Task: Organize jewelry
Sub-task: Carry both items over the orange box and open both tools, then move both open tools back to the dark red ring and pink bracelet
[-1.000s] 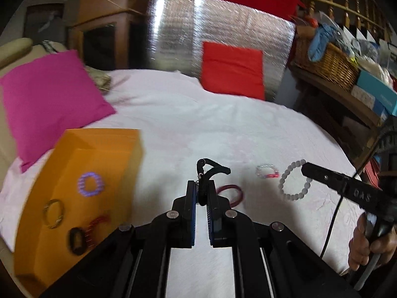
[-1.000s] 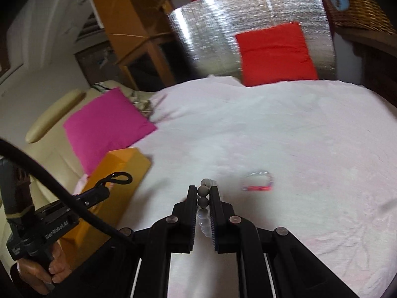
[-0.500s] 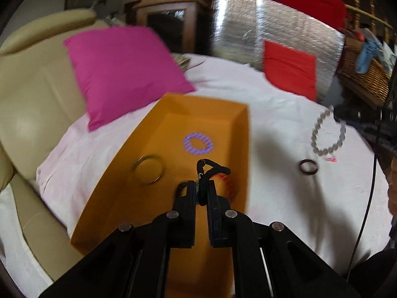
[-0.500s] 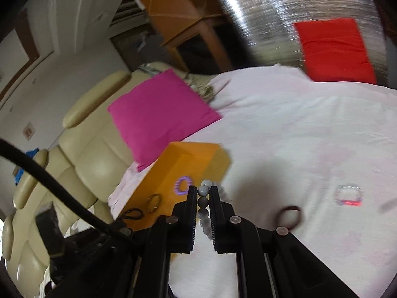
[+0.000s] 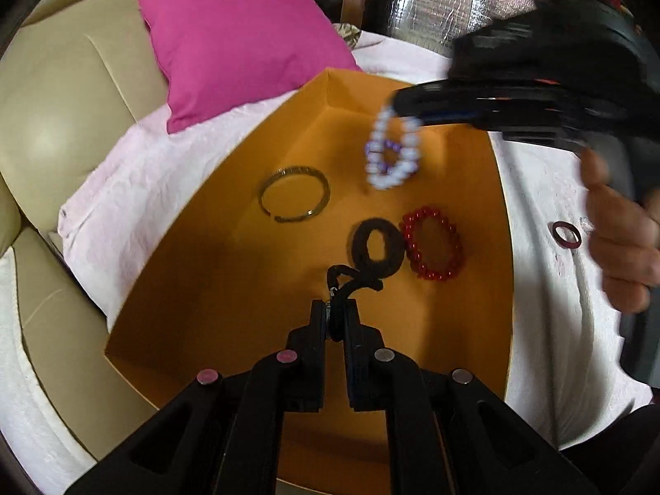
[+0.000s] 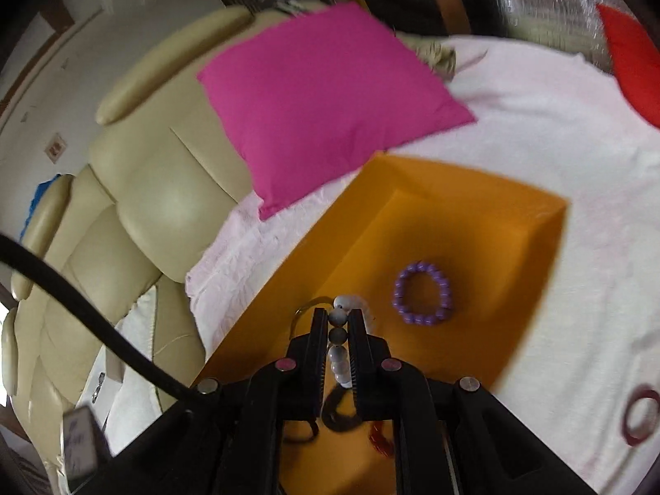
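Observation:
An orange box point(image 5: 214, 288) lies on the white cloth. On its floor lie a gold bangle point(image 5: 295, 194), a black fabric ring point(image 5: 377, 249) and a red bead bracelet point(image 5: 433, 247). My left gripper point(image 5: 337, 313) hovers over the box's near part, shut on a black cord loop point(image 5: 350, 280). My right gripper point(image 6: 339, 321) is shut on a white bead bracelet point(image 6: 338, 336), which dangles point(image 5: 394, 152) above the box's far end. A purple bead bracelet point(image 6: 421, 299) rests on the box floor beyond it. In the left wrist view the white beads mostly hide the purple one.
A dark red ring point(image 5: 567, 235) lies on the cloth right of the box, near a hand point(image 5: 618, 239) on the right gripper's handle. A pink cushion point(image 6: 321, 95) leans on the beige sofa point(image 6: 136, 189) behind the box. A black cable point(image 6: 82, 317) crosses at left.
Both grippers have swung left from the open cloth to above the orange box, each keeping its piece. The white bracelet now hangs over the purple one.

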A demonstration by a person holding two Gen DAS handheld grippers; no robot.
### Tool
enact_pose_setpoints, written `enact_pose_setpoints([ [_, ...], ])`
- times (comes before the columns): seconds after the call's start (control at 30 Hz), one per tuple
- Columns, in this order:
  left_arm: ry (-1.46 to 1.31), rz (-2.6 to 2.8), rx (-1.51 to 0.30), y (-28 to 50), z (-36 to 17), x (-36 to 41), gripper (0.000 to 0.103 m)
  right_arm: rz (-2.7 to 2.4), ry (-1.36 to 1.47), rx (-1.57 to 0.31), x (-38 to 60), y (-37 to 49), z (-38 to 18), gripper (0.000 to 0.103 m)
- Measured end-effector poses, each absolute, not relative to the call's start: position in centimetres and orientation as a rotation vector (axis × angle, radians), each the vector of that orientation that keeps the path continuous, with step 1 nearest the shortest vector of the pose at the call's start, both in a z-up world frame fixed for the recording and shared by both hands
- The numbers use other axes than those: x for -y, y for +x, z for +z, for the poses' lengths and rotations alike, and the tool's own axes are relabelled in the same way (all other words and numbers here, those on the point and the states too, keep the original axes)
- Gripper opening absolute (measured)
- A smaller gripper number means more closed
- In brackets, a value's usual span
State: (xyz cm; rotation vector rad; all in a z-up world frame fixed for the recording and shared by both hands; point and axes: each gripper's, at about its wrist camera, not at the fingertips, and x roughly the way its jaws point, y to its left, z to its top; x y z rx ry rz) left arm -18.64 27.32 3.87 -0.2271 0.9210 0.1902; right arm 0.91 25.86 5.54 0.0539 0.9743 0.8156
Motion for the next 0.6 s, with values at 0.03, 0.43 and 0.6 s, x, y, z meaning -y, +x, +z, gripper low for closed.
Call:
enact_pose_setpoints([
  [0.03,-0.231,0.186,-0.929,-18.6,3.7,-27.3,0.008,0.819,0.054,-1.005,-26.9,1.4,4.6,0.011],
  [0.43,-0.245,0.205,-0.939,-19.2,4.0,-27.1,0.053,0.659,0.013,-1.033,-23.4,1.9,3.2,0.021],
  [0.6,-0.154,0.239,-0.873,-19.5,7.0,-24.9,0.063,0.650,0.030,-0.947,-19.1,0.2,5.7,0.028],
])
